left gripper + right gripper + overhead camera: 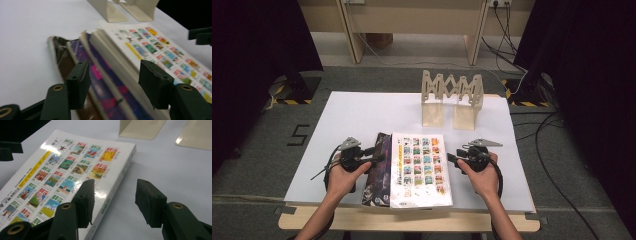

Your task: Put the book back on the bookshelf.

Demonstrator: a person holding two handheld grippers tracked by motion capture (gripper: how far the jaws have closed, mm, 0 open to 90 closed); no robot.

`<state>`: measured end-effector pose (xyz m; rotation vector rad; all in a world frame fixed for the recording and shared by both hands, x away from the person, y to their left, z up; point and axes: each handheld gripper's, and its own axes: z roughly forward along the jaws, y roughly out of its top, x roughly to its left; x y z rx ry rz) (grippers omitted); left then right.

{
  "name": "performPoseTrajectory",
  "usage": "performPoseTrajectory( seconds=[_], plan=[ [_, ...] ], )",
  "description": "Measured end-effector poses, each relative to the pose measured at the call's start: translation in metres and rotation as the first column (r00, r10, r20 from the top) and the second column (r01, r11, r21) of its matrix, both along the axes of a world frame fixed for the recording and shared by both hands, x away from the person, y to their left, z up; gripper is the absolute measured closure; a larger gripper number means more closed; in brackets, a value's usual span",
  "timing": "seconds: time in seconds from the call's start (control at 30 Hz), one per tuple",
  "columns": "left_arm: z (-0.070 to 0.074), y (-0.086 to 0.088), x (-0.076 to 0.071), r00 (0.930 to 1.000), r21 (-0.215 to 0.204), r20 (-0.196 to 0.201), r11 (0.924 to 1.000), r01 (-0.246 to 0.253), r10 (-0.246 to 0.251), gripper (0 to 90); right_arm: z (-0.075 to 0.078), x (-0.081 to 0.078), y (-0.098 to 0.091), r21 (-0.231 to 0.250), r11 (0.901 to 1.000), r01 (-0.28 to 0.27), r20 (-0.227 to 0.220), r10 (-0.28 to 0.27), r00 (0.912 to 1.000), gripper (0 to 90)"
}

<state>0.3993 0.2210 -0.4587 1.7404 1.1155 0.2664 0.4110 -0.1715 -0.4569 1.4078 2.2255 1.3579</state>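
A white book (pixel 419 170) with a grid of small colourful pictures on its cover lies flat at the table's front, on top of a dark purple book (pixel 379 170) that sticks out to its left. My left gripper (pixel 379 156) is open at the stack's left side. In the left gripper view its jaws (pixel 115 67) straddle the purple book (pixel 100 72) and the white book's (pixel 155 47) page edges without pressing on them. My right gripper (pixel 452 159) is open at the white book's right edge. One of its jaws hangs over the cover (pixel 62 170), the other over the bare table (pixel 112 187).
A beige expanding book rack (pixel 452 97) with two upright L-shaped plates stands at the back of the white table top (pixel 352 115), beyond the books. The table's wooden front edge (pixel 412 220) is close to the stack. Cables lie on the floor at the right (pixel 557 150).
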Motion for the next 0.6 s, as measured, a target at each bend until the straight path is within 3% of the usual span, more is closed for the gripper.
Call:
performPoseTrajectory(
  seconds=[0.07,0.3,0.4,0.43,0.6],
  plan=[
    [0.001,-0.01,0.006,0.9996,0.023,-0.012,0.9994,0.027,-0.026,39.1,-0.001,0.003,0.006,-0.007,0.9997,-0.024,-0.031,0.024,0.9992,50.2],
    [-0.008,-0.025,0.014,0.9965,0.038,-0.064,0.9977,0.057,-0.054,38.4,-0.011,0.007,0.017,-0.016,0.9986,-0.05,-0.115,0.048,0.9923,49.0],
    [-0.011,-0.027,0.015,0.9957,0.043,-0.076,0.9974,0.057,-0.054,38.7,-0.015,0.008,0.018,0.007,0.9989,-0.047,-0.139,0.047,0.9892,47.8],
    [-0.013,-0.029,0.016,0.9951,0.043,-0.084,0.9975,0.056,-0.052,39.0,-0.016,0.009,0.02,0.026,0.9986,-0.046,-0.165,0.049,0.9851,47.4],
    [-0.016,-0.032,0.018,0.9934,0.03,-0.103,0.9981,0.053,-0.05,40.4,-0.015,0.008,0.027,0.014,0.999,-0.042,-0.175,0.044,0.9835,44.9]
  ],
)
